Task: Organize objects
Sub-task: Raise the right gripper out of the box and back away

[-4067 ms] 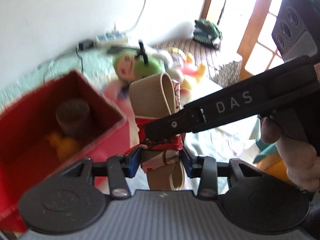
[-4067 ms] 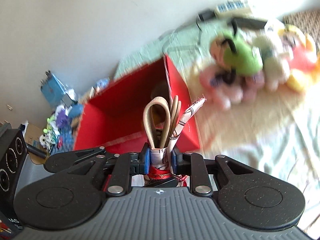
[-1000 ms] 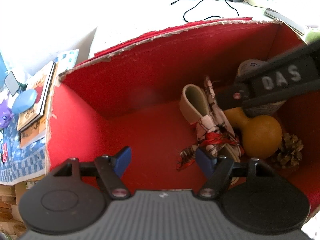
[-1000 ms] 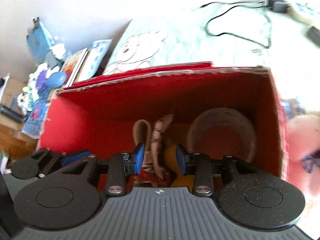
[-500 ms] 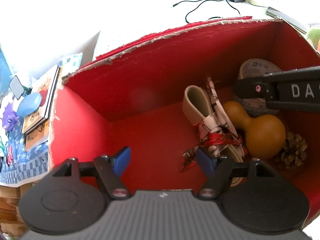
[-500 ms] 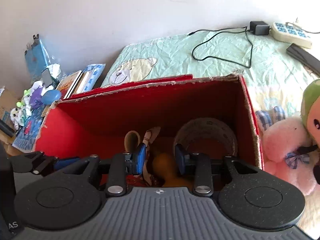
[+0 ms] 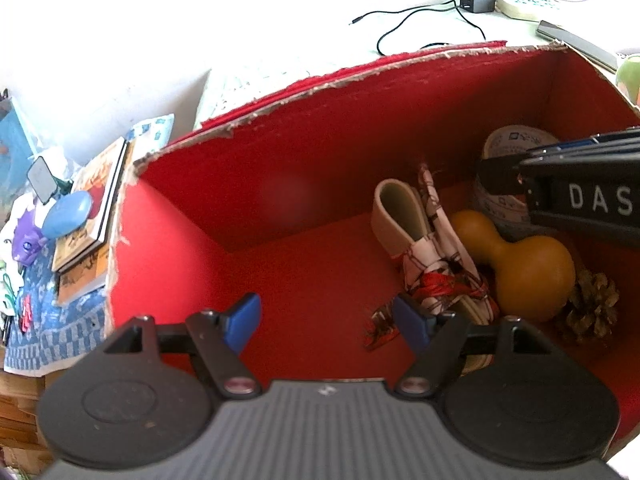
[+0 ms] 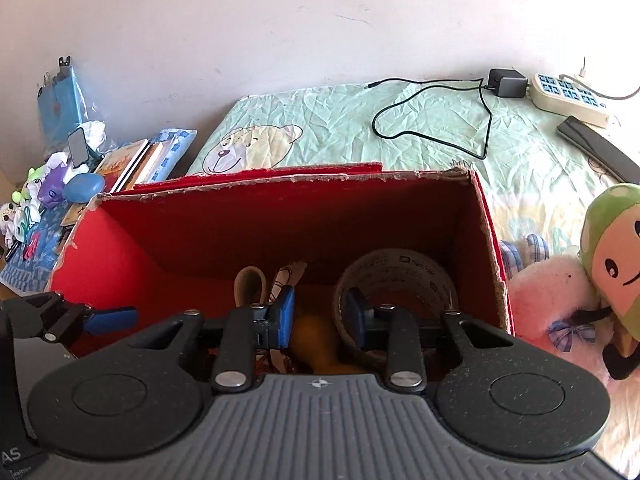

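A red cardboard box (image 7: 280,148) (image 8: 280,216) stands on the bed. Inside it lies a beige folded strap bundle wrapped in patterned cloth with red string (image 7: 424,248) (image 8: 250,284), beside a brown gourd (image 7: 524,264) (image 8: 316,344), a tape roll (image 7: 500,172) (image 8: 400,272) and a pine cone (image 7: 592,308). My left gripper (image 7: 326,320) hangs open over the box floor, holding nothing. My right gripper (image 8: 320,316) is open above the box, empty; its black body crosses the left wrist view at the right.
Plush toys (image 8: 592,280) lie right of the box. A charger with cable (image 8: 504,82), a power strip (image 8: 568,98) and a dark remote (image 8: 596,148) rest on the green sheet. Books and small toys (image 8: 80,184) are piled at the left.
Both grippers have let go of the strap bundle, which now lies in the box. The right gripper has opened and lifted up and back out of the box.
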Motion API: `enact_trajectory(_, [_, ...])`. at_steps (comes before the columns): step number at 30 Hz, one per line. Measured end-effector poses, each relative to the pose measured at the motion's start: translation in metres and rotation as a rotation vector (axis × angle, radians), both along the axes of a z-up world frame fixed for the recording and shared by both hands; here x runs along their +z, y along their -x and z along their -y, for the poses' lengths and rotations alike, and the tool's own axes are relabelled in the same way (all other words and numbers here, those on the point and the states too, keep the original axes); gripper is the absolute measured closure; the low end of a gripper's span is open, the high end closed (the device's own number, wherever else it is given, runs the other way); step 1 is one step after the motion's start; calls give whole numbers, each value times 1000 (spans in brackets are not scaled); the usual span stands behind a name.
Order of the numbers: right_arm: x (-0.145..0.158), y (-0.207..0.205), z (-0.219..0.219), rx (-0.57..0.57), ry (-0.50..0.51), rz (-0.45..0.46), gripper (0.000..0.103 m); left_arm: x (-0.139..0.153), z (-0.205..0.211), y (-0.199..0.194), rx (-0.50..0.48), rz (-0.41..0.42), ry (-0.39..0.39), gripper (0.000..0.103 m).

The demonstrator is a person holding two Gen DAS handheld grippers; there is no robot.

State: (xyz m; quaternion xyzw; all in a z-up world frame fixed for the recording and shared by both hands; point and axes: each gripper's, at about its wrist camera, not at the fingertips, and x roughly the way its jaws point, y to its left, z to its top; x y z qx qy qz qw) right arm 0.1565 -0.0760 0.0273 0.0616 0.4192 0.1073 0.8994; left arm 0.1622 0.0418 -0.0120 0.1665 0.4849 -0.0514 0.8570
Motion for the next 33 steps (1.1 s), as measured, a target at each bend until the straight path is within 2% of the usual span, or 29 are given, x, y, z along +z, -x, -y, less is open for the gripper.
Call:
enact_trajectory(11, [-1, 4, 0, -18, -2, 3, 72, -4, -5, 0, 2, 20, -4, 24])
enact_trajectory(20, [3, 11, -10, -12, 101, 67, 74, -3, -5, 1, -6, 46, -4, 20])
enact_trajectory(23, [4, 9, -3, -26, 70, 58, 74, 1, -6, 3, 8, 66, 6, 20])
enact_trajectory(27, [5, 15, 7, -71, 34, 68, 73, 14, -17, 9, 76, 68, 75, 19])
enact_trajectory(33, [10, 40, 12, -94, 21, 81, 73, 33, -18, 34, 127, 110, 85, 18])
